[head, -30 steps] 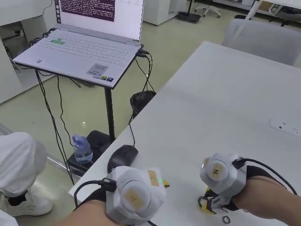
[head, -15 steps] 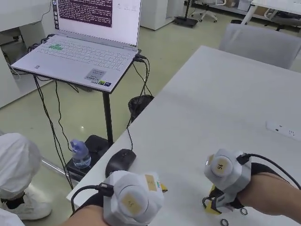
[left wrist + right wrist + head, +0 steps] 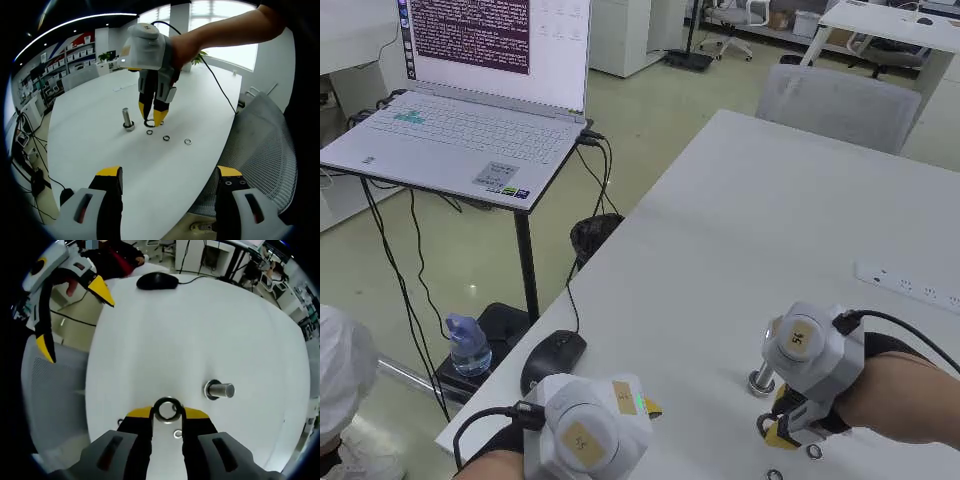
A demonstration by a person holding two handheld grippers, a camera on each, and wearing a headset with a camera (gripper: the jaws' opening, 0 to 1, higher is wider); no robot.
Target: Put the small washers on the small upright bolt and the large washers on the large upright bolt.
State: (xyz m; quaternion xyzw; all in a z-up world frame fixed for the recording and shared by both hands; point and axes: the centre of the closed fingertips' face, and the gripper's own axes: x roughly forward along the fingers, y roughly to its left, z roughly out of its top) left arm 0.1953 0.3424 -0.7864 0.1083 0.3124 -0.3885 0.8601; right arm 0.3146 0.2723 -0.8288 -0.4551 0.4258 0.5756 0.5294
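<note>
Right hand-held gripper (image 3: 167, 413): clamped on a washer (image 3: 166, 399), ring pinched between the yellow tips, just above the bench (image 3: 200, 315). Just beside it, an upright bolt (image 3: 220, 389) standing on the bench. Loose washers (image 3: 166, 138) flat on the bench near the bolt, below and beside that gripper. Left hand-held gripper (image 3: 169, 175): jaws wide apart, gripping nothing, well apart from the bolt. Computer mouse (image 3: 552, 355) at the bench corner; laptop (image 3: 470, 140) on a stand beyond.
</note>
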